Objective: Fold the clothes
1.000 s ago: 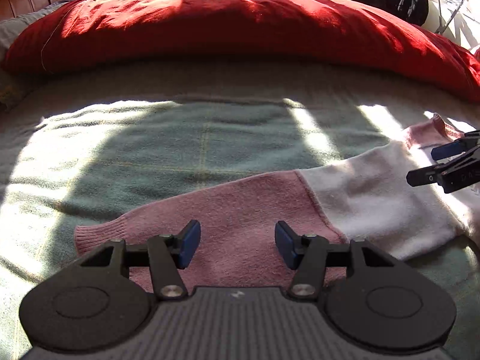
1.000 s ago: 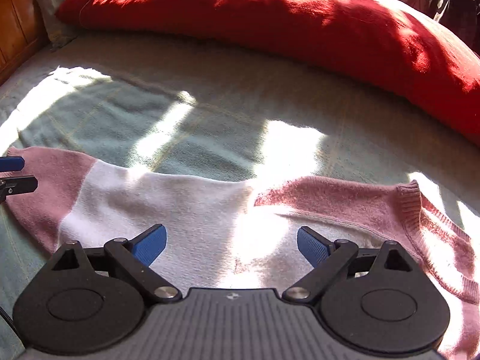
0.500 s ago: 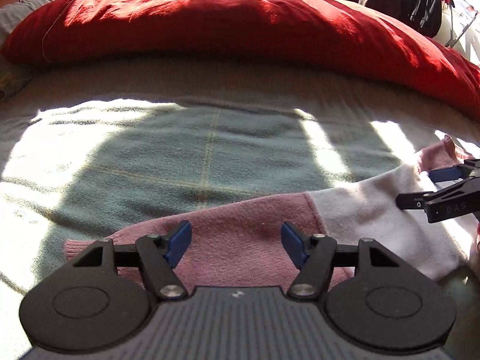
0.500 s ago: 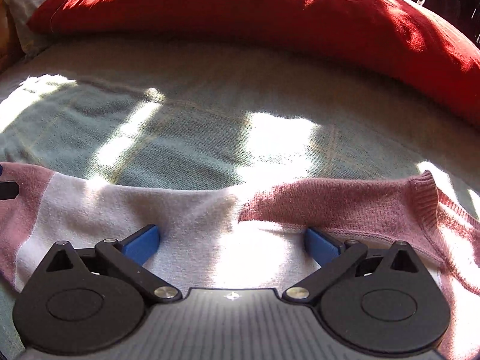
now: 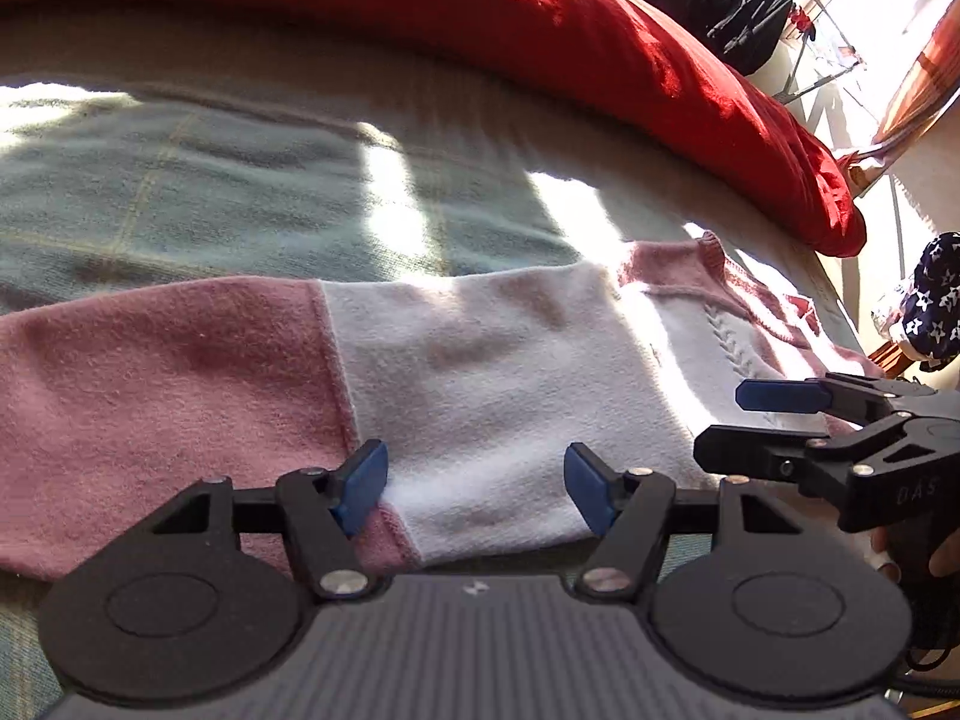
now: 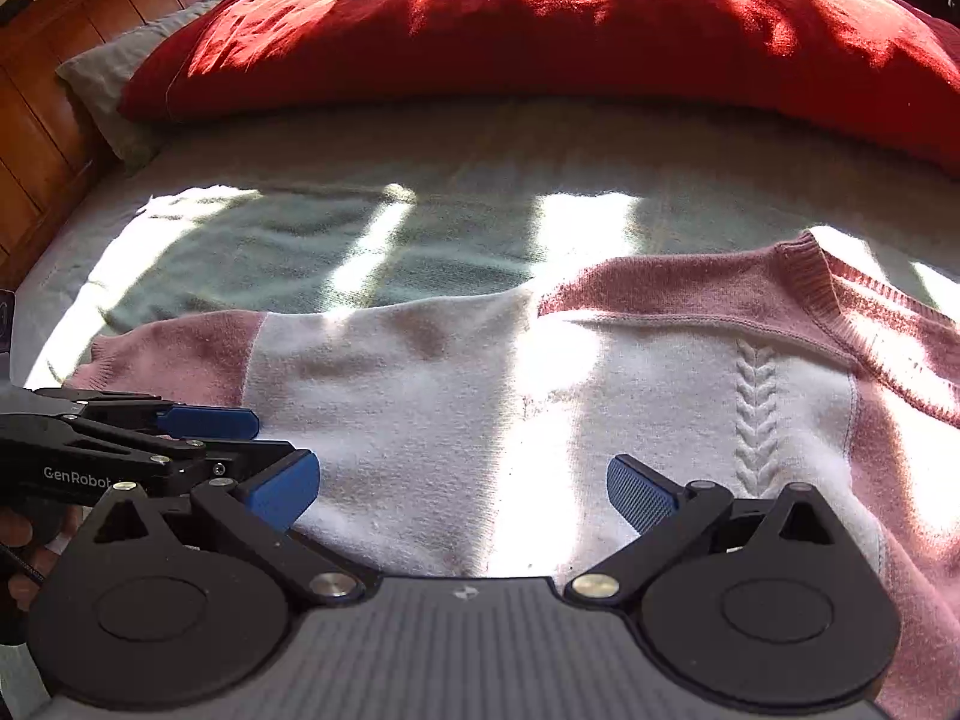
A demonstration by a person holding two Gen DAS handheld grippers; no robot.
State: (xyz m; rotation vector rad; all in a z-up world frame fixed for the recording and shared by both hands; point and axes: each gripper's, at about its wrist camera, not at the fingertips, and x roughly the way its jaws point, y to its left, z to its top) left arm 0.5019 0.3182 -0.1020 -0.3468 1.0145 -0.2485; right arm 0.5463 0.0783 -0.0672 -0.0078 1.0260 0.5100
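Right wrist view: both tongs (image 6: 462,489) (image 5: 477,483) gape wide over the sweater (image 6: 456,396).

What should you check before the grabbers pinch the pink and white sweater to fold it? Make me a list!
1. Left gripper open: ok, jaws spread apart.
2. Right gripper open: ok, jaws spread wide.
3. Sweater lying flat on the green blanket: ok, spread out, sleeve stretched sideways.
4. Left gripper lined up over the sweater's near edge: ok, it sits by the pink-white seam.
5. Grippers clear of each other: not ok, they are very close together.
6. Fingers touching the fabric: cannot tell.
7. Red duvet away from the sweater: ok.
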